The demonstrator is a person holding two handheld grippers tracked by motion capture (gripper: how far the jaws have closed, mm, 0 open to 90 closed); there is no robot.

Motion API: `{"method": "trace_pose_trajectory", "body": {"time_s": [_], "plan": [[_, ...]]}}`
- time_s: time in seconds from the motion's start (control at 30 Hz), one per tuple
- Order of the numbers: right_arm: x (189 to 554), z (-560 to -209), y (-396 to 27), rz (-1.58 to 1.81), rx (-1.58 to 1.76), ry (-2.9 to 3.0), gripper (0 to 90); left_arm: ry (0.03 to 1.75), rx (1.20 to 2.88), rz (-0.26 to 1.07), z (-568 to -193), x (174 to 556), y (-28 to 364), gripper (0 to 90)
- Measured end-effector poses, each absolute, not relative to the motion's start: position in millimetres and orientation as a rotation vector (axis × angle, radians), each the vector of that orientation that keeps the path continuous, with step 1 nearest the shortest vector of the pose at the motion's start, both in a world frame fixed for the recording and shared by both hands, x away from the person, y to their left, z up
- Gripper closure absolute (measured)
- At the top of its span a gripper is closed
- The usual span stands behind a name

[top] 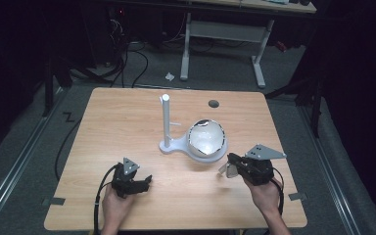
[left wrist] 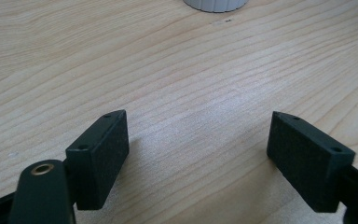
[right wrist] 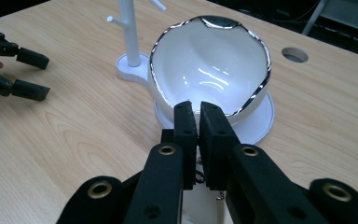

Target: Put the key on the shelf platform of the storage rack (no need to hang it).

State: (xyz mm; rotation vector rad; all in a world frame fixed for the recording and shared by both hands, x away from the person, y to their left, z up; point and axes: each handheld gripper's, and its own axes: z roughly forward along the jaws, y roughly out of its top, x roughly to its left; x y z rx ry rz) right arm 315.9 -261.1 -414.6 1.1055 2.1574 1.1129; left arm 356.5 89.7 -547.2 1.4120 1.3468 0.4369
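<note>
Overhead light falls evenly on the pale wooden table [top: 127,117] while the room around it sinks into near-black in the soft, slightly grainy high view. Bright streaks of glare curve across the inside of the white bowl [right wrist: 209,70] just beyond the fingertips of the right gripper [right wrist: 199,108], whose nearest parts blur at the bottom of its view. A soft shadow spreads on the wood between the fingers of the left gripper [left wrist: 198,135], where grain shows sharp.
</note>
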Motion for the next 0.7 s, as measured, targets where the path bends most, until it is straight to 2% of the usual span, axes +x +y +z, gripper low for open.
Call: {"method": "trace_pose_trajectory", "body": {"time_s": [0.7], "plan": [[326, -378, -260, 1.147, 1.037, 2.129, 86.3, 1.347, 1.411, 0.437, -547, 357, 90, 21.1]]}}
